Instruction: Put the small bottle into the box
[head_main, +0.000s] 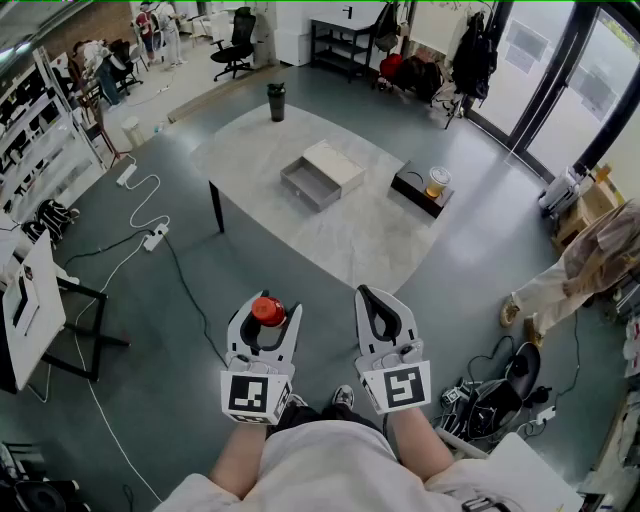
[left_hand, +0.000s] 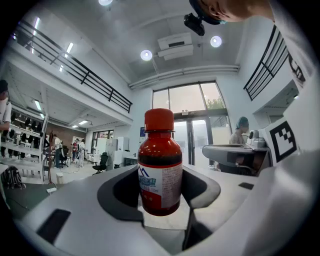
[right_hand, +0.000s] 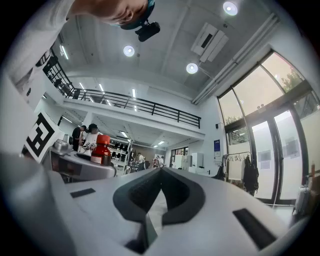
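In the head view, the left gripper (head_main: 266, 320) at lower centre grips the small bottle (head_main: 267, 309), red cap facing up at the camera. The open box (head_main: 322, 174) sits on the tabletop (head_main: 360, 235) well apart, straight up the frame. The right gripper (head_main: 372, 305) is just beside the left one. The left gripper view shows the bottle upright between the jaws, which press on its lower body. In the right gripper view, the jaws meet on nothing and the bottle shows at middle left.
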